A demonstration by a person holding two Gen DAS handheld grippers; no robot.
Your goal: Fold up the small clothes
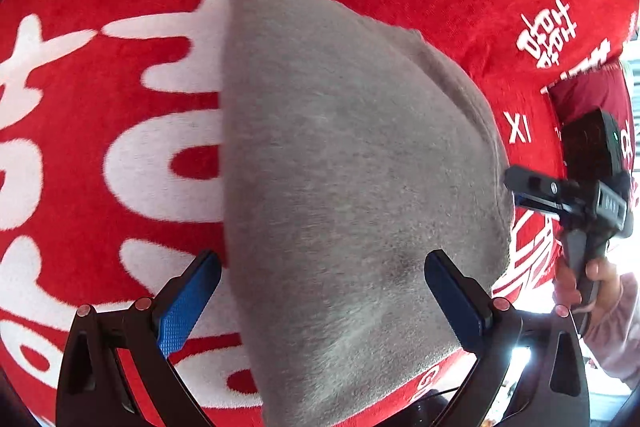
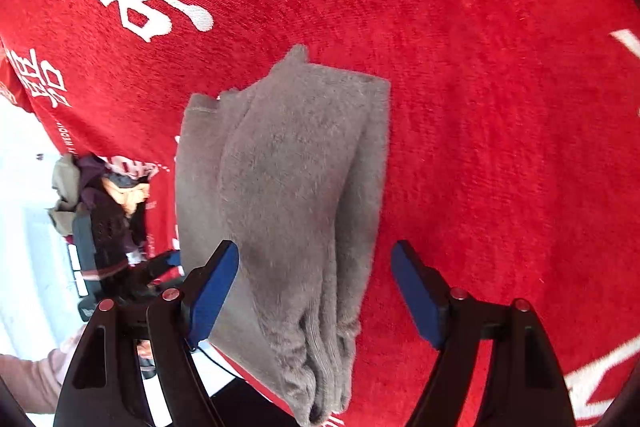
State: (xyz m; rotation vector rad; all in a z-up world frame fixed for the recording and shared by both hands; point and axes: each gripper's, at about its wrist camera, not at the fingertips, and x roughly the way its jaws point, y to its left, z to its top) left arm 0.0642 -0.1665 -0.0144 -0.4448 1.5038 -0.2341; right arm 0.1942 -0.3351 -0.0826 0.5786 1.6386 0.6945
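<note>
Grey folded garment [image 2: 288,195] lying lengthwise on red cloth [image 2: 480,107], between both wide-open tongs [image 2: 316,287], ungripped.

Left black gripper with blue pads [image 1: 322,291] and right black gripper with blue pads [image 2: 314,291], both angled downward, jaws spread wide, pads gripping nothing.

The grey garment [image 1: 352,163] runs off the bottom edge in both wrist views, so its near end stays unseen, and it covers part of the white lettering on the red cloth [image 1: 100,115] beneath it. In the right wrist view a heap of clothes [image 2: 100,195] at the left is too small and jumbled to sort out. The hand [image 1: 596,287] holding the right gripper [image 1: 532,191] is cut off at the left view's right edge.
</note>
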